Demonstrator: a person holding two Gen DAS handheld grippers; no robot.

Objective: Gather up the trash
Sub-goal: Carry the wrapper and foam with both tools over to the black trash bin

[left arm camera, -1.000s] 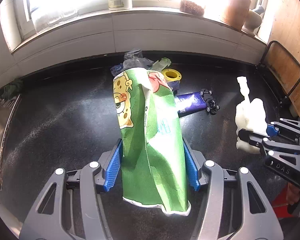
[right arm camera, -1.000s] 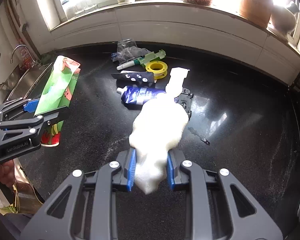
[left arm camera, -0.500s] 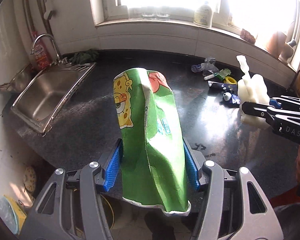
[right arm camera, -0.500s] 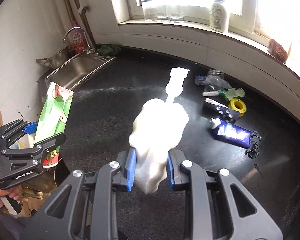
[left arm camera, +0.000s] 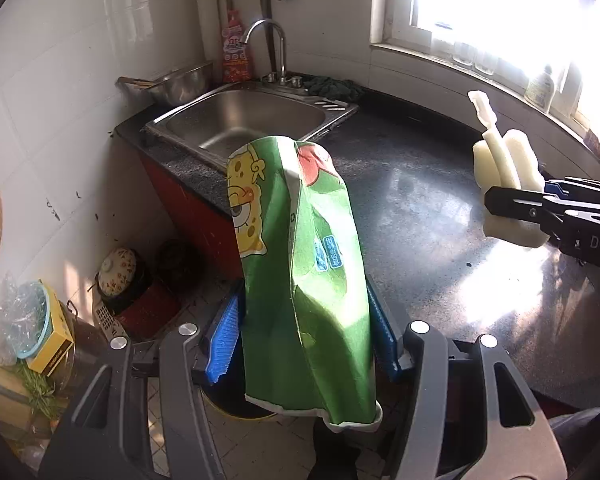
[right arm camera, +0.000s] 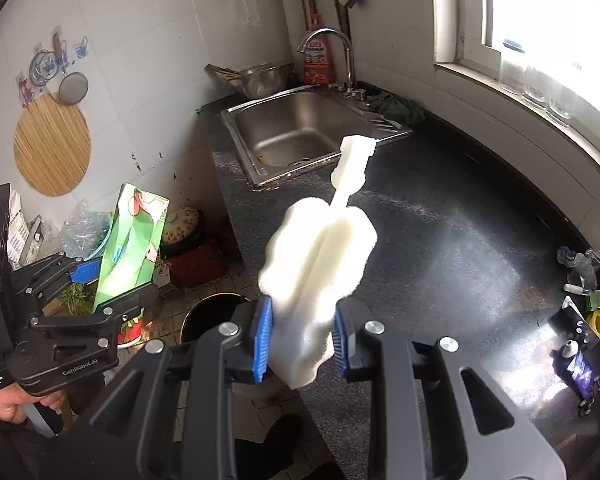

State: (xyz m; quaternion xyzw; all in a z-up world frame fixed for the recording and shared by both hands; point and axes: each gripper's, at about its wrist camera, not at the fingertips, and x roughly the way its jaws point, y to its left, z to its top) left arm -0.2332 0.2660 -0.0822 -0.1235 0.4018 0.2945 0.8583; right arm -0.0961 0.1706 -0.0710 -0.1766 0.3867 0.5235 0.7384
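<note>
Both wrist views look steeply down, close over counter edge; share sink [left arm camera: 240,120] [right arm camera: 296,128].

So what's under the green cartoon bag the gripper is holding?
Below the green bag, on the tiled floor, sits a dark round bin with a yellowish rim. The bag and gripper cover most of it, so its inside can't be seen.

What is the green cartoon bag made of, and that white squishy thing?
The green bag looks like thin glossy plastic film: it crinkles, folds and shines in the light. The white thing looks like soft matte foam or sponge: its surface is fuzzy and lumpy. Neither is certain.
</note>
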